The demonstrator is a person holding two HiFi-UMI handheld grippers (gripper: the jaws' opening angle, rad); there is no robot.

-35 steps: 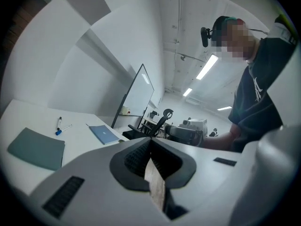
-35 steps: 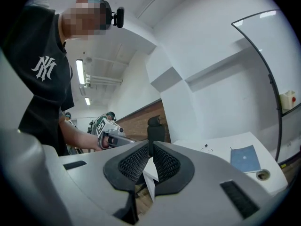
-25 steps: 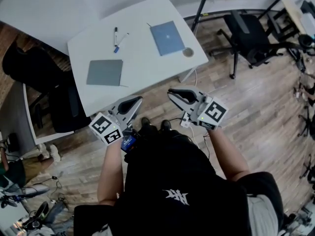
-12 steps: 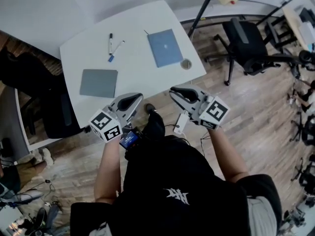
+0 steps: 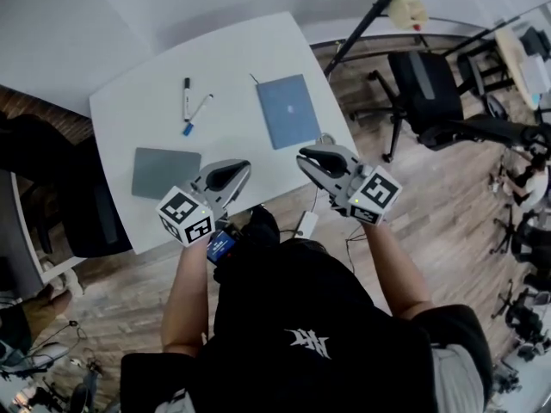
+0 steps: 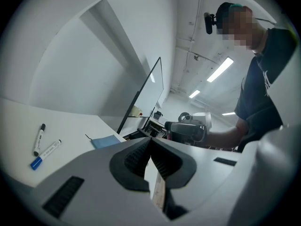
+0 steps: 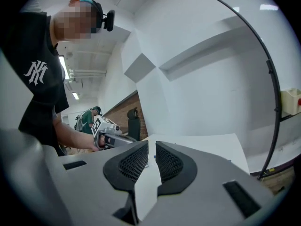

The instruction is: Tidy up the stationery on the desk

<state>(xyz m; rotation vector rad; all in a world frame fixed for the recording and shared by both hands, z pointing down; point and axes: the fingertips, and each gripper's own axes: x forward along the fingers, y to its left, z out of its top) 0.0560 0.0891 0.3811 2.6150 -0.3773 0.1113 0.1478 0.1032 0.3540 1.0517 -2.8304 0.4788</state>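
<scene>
jaws on your left gripper [image 5: 236, 169] are pressed together, those on your right gripper [image 5: 306, 156] all but closed, both empty; you've stepped up so they now overhang the table [image 5: 232, 63] edge, with the pens [image 5: 191, 104], blue notebook [image 5: 289, 110] and grey notebook [image 5: 165, 172] lying untouched ahead.

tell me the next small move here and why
Probably reach the left gripper forward over the white desk towards the black marker and the blue-capped marker, opening its jaws on the way: they are shut and empty, and both markers lie loose on its side, untouched.
</scene>
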